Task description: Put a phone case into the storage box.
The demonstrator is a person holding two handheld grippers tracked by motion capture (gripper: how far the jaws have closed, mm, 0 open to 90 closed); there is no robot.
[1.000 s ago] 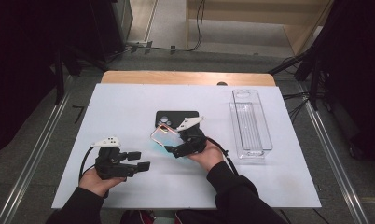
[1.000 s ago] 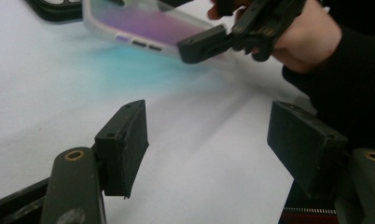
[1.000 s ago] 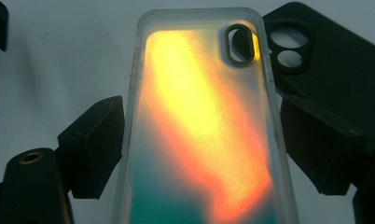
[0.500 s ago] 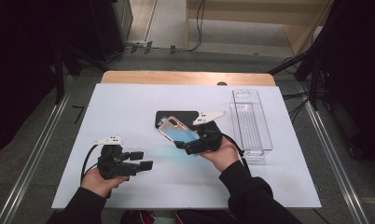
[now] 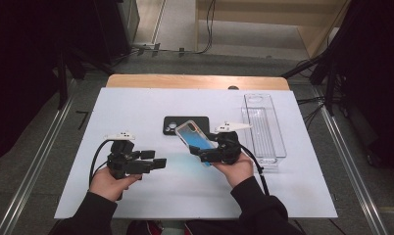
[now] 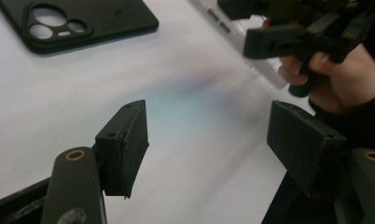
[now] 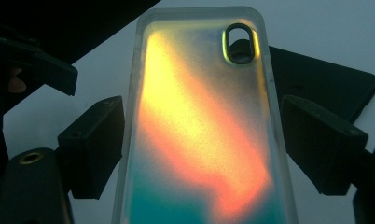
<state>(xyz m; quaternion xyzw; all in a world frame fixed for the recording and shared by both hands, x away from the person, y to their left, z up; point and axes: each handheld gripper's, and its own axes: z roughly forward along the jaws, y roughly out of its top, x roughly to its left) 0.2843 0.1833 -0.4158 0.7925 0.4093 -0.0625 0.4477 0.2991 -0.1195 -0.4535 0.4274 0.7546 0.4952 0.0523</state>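
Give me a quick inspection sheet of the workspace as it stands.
Surface: white sheet over a wooden table.
Job's things: iridescent phone case lifted, tilted; black phone case flat on the sheet.
Clutter: clear plastic tray at right, nothing seen inside.
Grippers: right gripper clamps the iridescent case by its long edges; left gripper open, holding nothing.
Cables: one trails from each gripper; more lie on the floor beyond.
Surroundings: grey floor, metal rails either side.

I wear black sleeves (image 5: pixel 256 205) to the wrists, and each of my hands carries a black gripper with blocky, square-ended jaws. The left gripper (image 5: pixel 158 163) and the right gripper (image 5: pixel 195 152) each bear a pale three-cornered plate on top and trail a black cable. Brass-coloured rivets (image 6: pixel 75 154) sit at the jaw pivots.
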